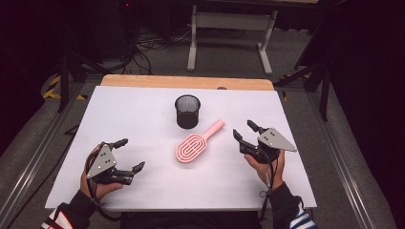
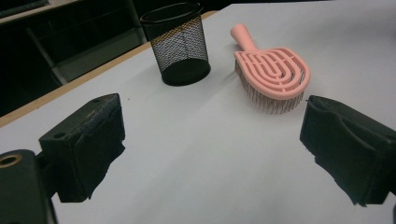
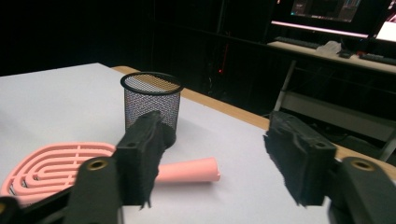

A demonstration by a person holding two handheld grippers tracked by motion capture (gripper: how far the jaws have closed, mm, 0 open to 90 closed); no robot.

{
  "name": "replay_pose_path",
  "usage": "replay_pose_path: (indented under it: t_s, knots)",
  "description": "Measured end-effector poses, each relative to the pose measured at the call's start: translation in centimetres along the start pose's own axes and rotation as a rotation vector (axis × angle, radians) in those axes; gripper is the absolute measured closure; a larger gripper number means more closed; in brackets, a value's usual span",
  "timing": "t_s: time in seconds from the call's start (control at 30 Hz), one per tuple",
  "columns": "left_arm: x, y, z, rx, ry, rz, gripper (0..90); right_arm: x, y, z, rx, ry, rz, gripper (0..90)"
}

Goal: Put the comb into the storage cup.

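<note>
The right gripper (image 1: 247,132) is hovering with its jaws partly apart and holding nothing, just right of the pink hairbrush (image 1: 194,142); the left gripper (image 1: 130,154) is holding its jaws wide apart, also gripping nothing. The hairbrush is lying flat mid-desk (image 1: 143,114), its handle pointing diagonally toward the far right, just beside the black mesh cup (image 1: 187,111).

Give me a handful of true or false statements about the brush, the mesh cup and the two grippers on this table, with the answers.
1. The pink hairbrush lies flat on the white table. True.
2. The black mesh cup lies tipped on its side. False: it stands upright.
3. The right gripper holds the brush handle. False: its jaws are apart with nothing between them.
4. The left gripper is open and holds nothing. True.
5. The brush sits inside the cup. False: it lies beside it.
</note>
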State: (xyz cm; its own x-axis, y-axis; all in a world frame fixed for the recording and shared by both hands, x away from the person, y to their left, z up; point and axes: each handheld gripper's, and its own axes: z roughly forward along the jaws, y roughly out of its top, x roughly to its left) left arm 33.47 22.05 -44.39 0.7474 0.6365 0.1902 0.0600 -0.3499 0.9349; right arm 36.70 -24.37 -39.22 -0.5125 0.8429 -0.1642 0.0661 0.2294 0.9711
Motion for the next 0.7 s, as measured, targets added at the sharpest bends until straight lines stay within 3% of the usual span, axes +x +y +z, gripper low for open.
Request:
replay_pose_path:
  t_s: [0.13,0.43,0.57,0.7]
  knots:
    - [0.0,0.0,0.0,-0.001,0.002,-0.006,7.8,-0.3,0.2,0.7,0.024,0.0,0.008,51.9]
    - [0.0,0.0,-0.1,-0.014,-0.001,-0.007,7.9,-1.2,1.1,3.5,0.09,0.01,0.034,79.8]
    - [0.0,0.0,-0.2,-0.01,0.001,-0.005,7.9,-1.4,1.7,4.8,0.121,0.025,0.017,88.3]
    - [0.0,-0.1,-0.2,-0.013,-0.005,-0.003,7.9,-1.5,2.0,5.9,0.145,0.032,0.013,90.0]
